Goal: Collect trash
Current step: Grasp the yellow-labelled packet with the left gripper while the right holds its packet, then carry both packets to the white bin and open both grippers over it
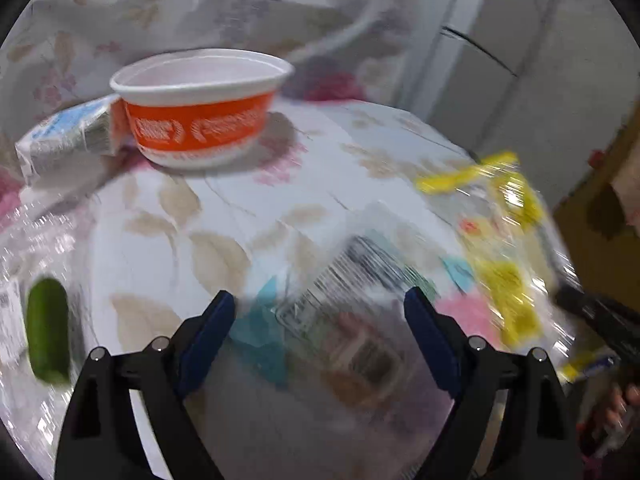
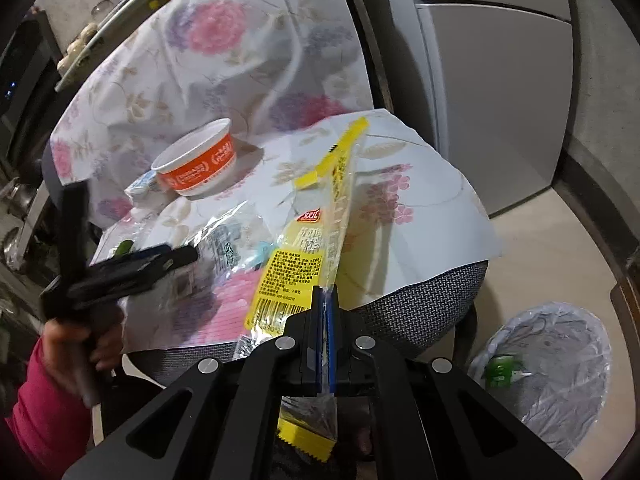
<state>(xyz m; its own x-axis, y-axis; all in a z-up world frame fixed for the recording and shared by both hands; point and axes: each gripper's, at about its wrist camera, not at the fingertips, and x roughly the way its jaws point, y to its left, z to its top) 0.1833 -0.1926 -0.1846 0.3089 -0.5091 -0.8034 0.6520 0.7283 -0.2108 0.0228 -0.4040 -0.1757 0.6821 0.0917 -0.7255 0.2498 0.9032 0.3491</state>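
Two blue jaws of the left gripper (image 1: 320,312) stand wide apart over a clear wrapper (image 1: 360,300) on the flowery cloth (image 1: 168,216). From the right wrist, the right gripper (image 2: 326,316) pinches a yellow wrapper (image 2: 316,240); a lined bin (image 2: 560,364) sits on the floor.

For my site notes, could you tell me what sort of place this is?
Probably a home kitchen or dining corner: a refrigerator, a lined waste bin on the floor, and a floral cloth covering a chair.

No readable text: only blurred print and a barcode on the yellow wrapper (image 2: 304,264), white lettering on the orange bowl (image 2: 198,164)
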